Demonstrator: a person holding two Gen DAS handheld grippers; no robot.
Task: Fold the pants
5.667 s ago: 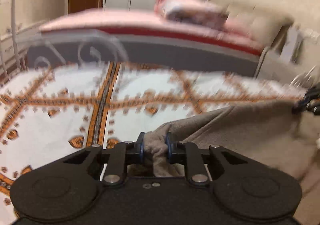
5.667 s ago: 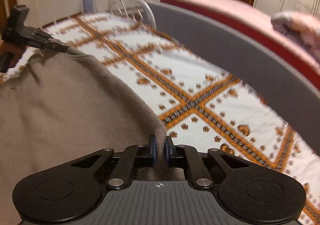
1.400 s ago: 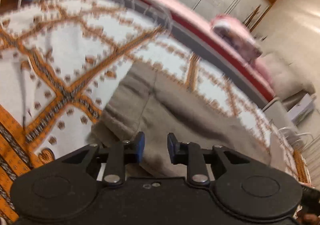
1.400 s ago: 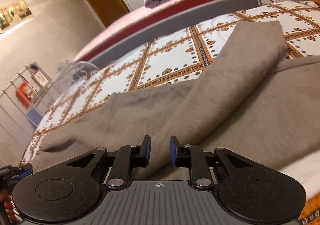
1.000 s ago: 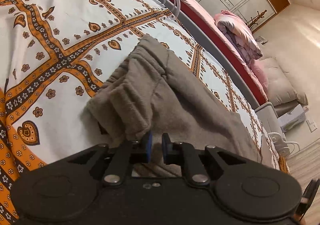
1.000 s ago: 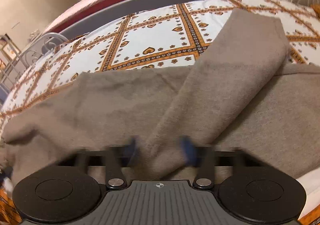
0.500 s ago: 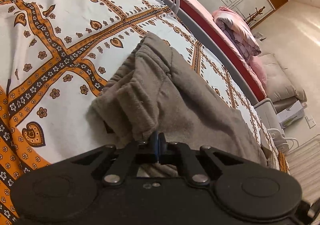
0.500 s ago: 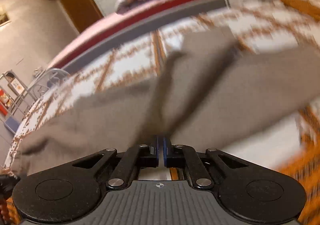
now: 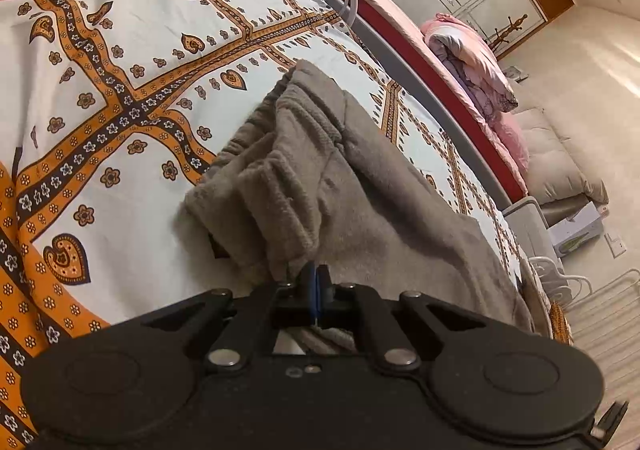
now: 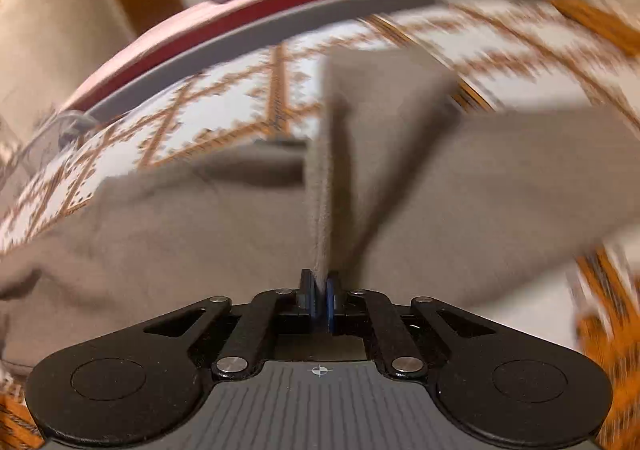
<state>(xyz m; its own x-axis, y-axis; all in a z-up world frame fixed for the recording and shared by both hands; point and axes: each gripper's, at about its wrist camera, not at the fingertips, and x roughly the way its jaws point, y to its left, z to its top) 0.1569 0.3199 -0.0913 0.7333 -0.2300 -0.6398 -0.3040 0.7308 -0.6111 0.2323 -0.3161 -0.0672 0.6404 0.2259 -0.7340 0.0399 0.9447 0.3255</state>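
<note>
The grey-brown fleece pants (image 9: 320,169) lie on a patterned bedspread (image 9: 100,69). In the left wrist view the bunched waistband end lies just ahead of my left gripper (image 9: 317,290), which is shut on the near edge of the waistband. In the right wrist view, which is motion-blurred, the pants (image 10: 460,189) spread across the bed and my right gripper (image 10: 320,300) is shut on a raised ridge of a pant leg that runs away from it.
A white, orange and black bedspread (image 10: 224,97) covers the bed. A grey and red bed frame (image 9: 440,61) runs along the far side with a pink blanket bundle (image 9: 476,61) on it. Beige cushions (image 9: 560,165) and a box lie on the floor at right.
Both grippers have closed on the pants: the left on the waistband edge, the right on a leg fold. The right gripper is now moving, lifting the fabric into a ridge.
</note>
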